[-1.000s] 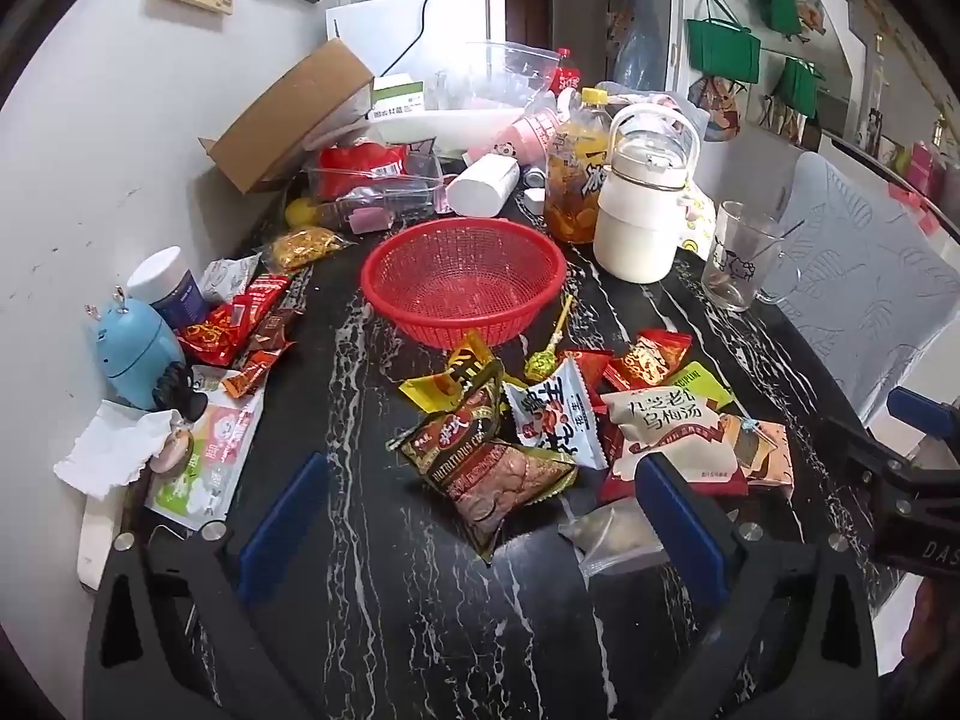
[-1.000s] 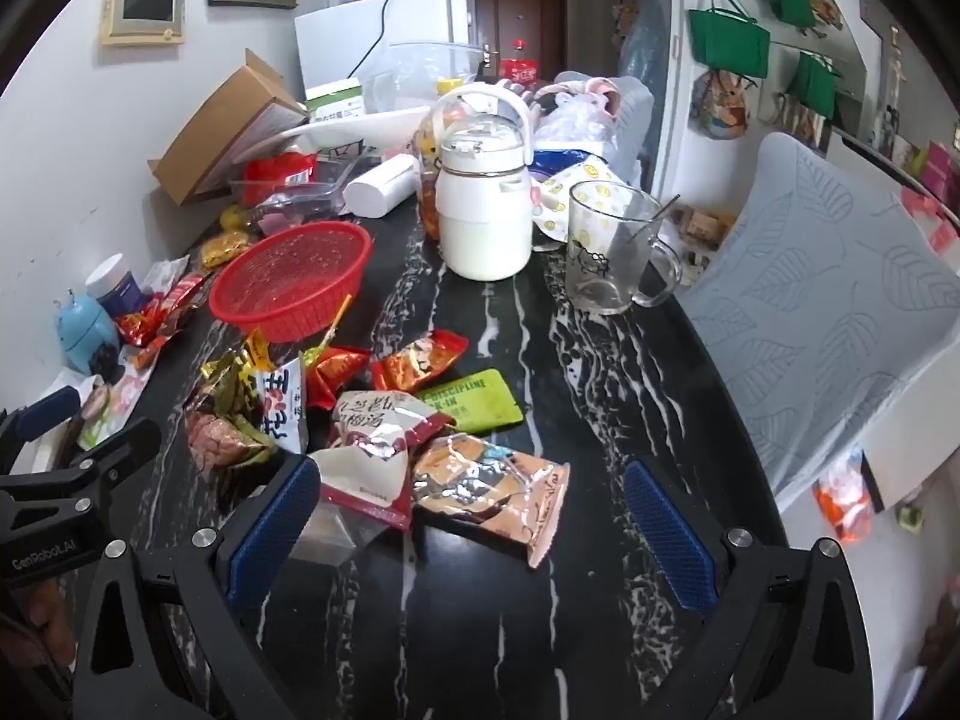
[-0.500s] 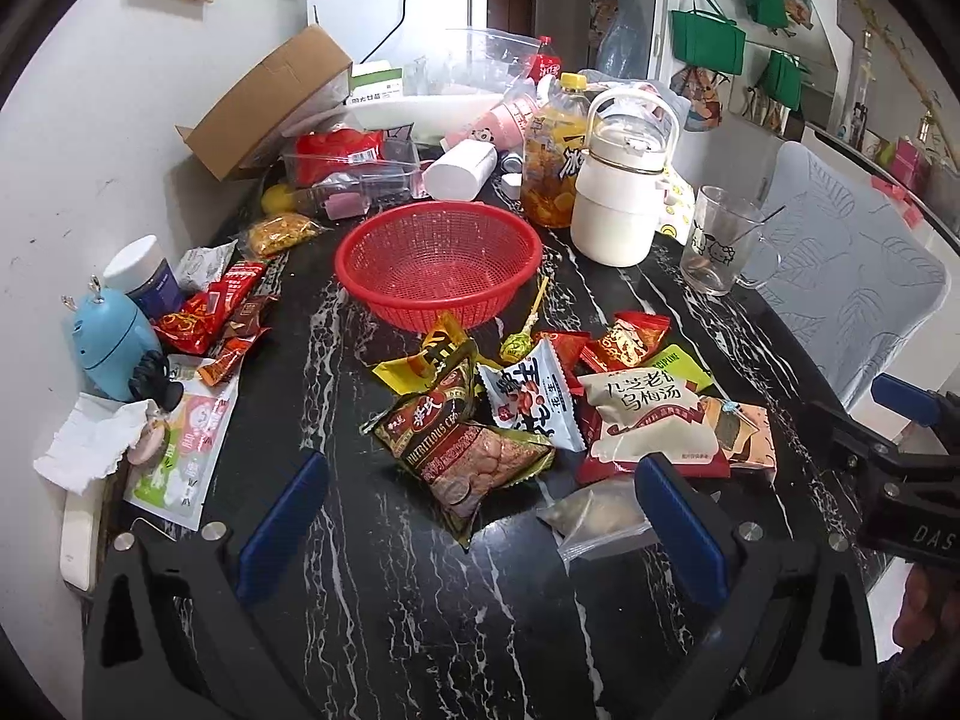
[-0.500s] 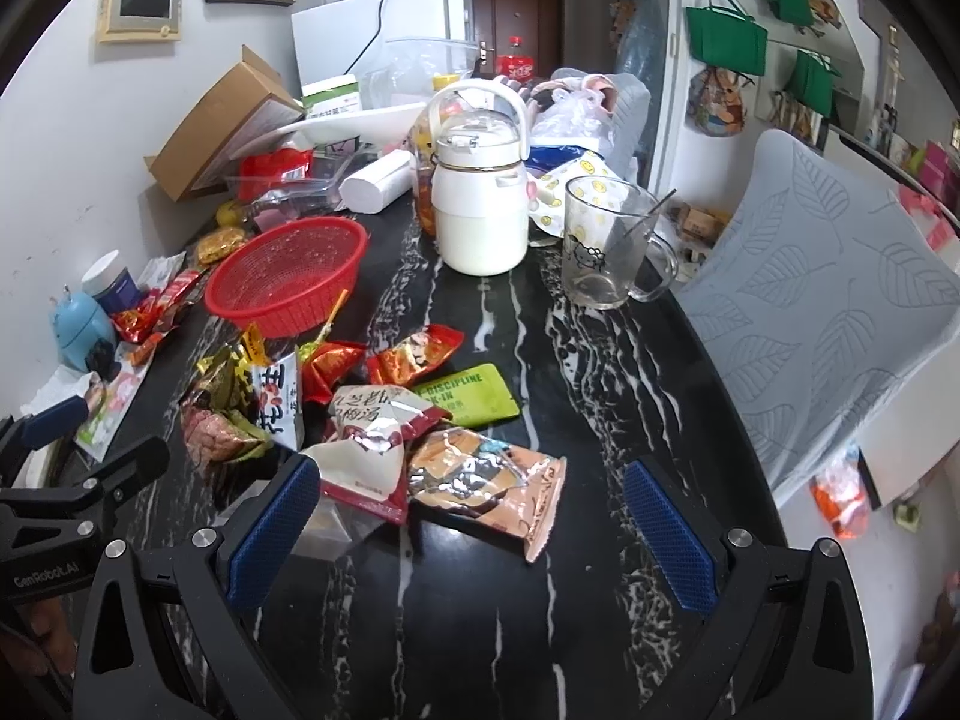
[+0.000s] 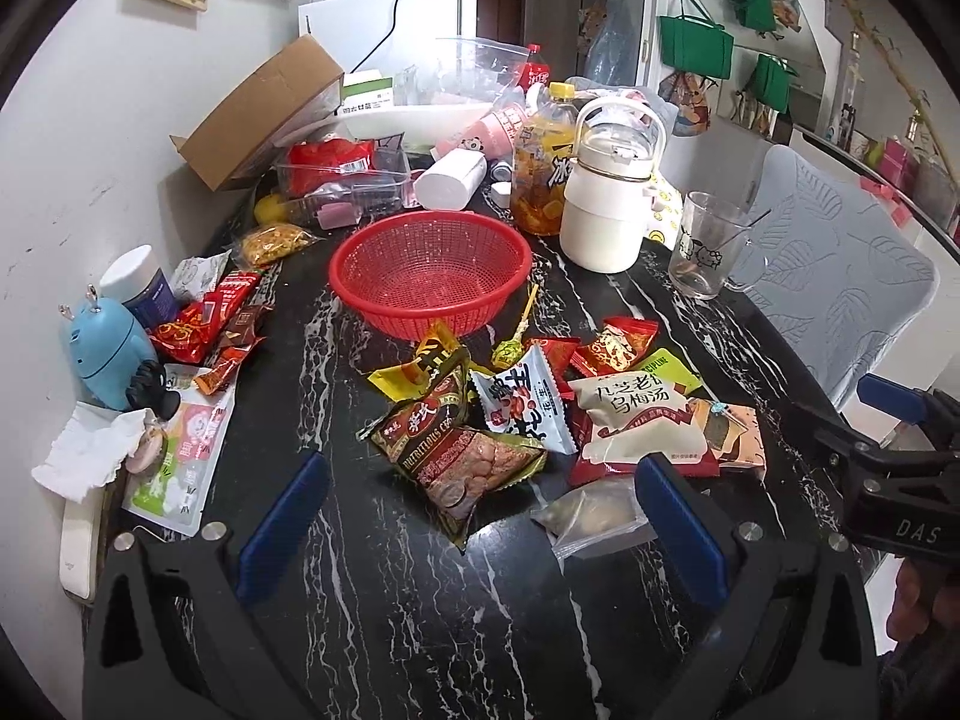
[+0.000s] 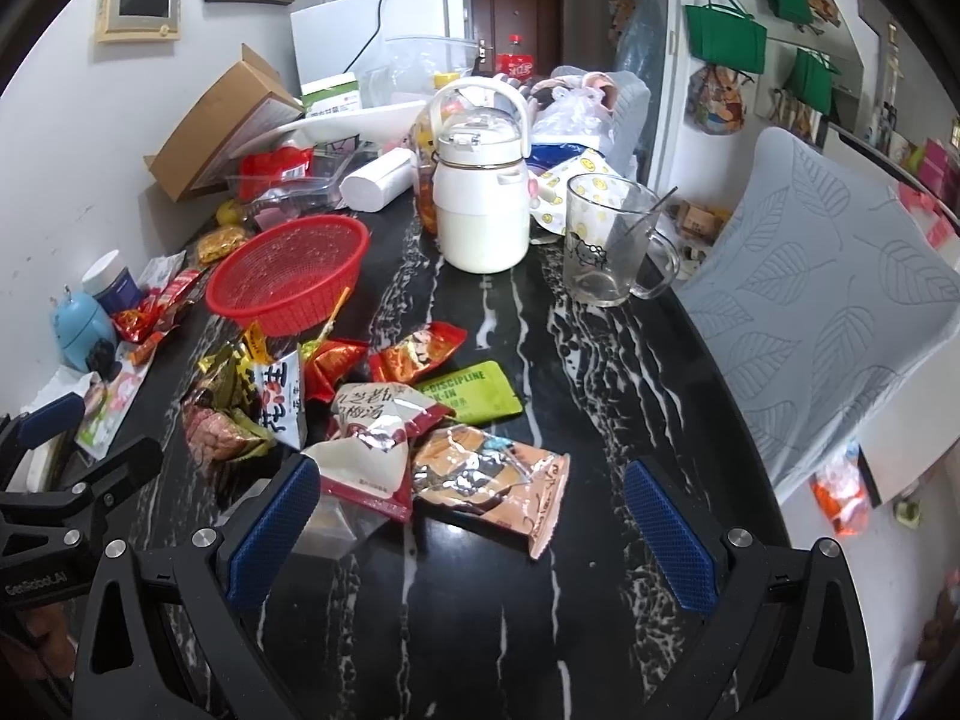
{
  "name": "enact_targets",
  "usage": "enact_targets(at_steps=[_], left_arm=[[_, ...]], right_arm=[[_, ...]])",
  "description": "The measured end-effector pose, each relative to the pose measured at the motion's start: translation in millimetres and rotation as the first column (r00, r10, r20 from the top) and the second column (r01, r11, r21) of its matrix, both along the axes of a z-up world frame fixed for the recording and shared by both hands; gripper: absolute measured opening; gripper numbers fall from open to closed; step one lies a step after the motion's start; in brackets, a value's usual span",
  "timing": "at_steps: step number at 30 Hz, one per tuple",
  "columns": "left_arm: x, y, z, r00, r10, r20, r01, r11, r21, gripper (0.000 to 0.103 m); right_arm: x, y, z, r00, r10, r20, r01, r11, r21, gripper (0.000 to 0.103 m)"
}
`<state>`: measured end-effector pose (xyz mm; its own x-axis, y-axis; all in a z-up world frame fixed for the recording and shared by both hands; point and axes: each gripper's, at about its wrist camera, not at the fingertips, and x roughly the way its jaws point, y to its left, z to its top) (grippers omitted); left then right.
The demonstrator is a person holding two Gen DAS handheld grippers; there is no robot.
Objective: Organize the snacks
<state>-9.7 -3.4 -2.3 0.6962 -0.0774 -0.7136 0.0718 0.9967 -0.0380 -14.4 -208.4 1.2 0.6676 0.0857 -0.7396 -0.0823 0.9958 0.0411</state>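
An empty red mesh basket (image 5: 429,273) stands on the black marble table (image 5: 372,588); it also shows in the right wrist view (image 6: 288,273). A heap of snack packets lies in front of it: a brown nut bag (image 5: 465,456), a white and blue packet (image 5: 522,402), a white plum packet (image 5: 636,420), a peach packet (image 6: 492,477), a green packet (image 6: 474,393) and a lollipop (image 5: 510,348). My left gripper (image 5: 480,528) is open and empty just short of the nut bag. My right gripper (image 6: 474,534) is open and empty near the peach packet.
A white kettle jug (image 5: 609,204), a glass mug (image 5: 705,255), a juice bottle (image 5: 540,174) and a cardboard box (image 5: 258,114) crowd the back. More red packets (image 5: 204,324), a blue toy (image 5: 102,354) and tissue (image 5: 84,456) lie at the left. A grey chair (image 6: 840,312) stands at the right.
Both grippers have drawn slightly back and up from the heap, still open. The snacks and basket have not moved.
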Motion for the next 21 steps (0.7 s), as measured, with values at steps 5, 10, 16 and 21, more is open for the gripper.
enact_targets(at_steps=[5, 10, 16, 21], left_arm=[[-0.5, -1.0, 1.1, 1.0, -0.01, 0.004, 0.01, 1.0, -0.001, 0.103], [-0.6, -2.9, 1.7, 1.0, -0.018, 0.005, 0.018, 1.0, 0.001, 0.103], [-0.4, -3.5, 2.5, 0.999, -0.034, 0.004, 0.034, 0.999, -0.013, 0.103], [-0.2, -5.1, 4.0, 0.999, -0.035, 0.01, 0.035, 0.999, -0.01, 0.103]], right_arm=[[-1.9, -0.1, 1.3, 1.0, -0.002, 0.003, 0.002, 1.0, 0.002, 0.103], [-2.1, 0.0, 2.0, 1.0, -0.001, 0.004, 0.001, 1.0, 0.002, 0.103], [-1.8, 0.9, 3.6, 1.0, 0.002, 0.003, -0.002, 1.0, 0.002, 0.103], [-1.8, 0.8, 5.8, 1.0, 0.001, 0.009, -0.001, 1.0, 0.001, 0.103]])
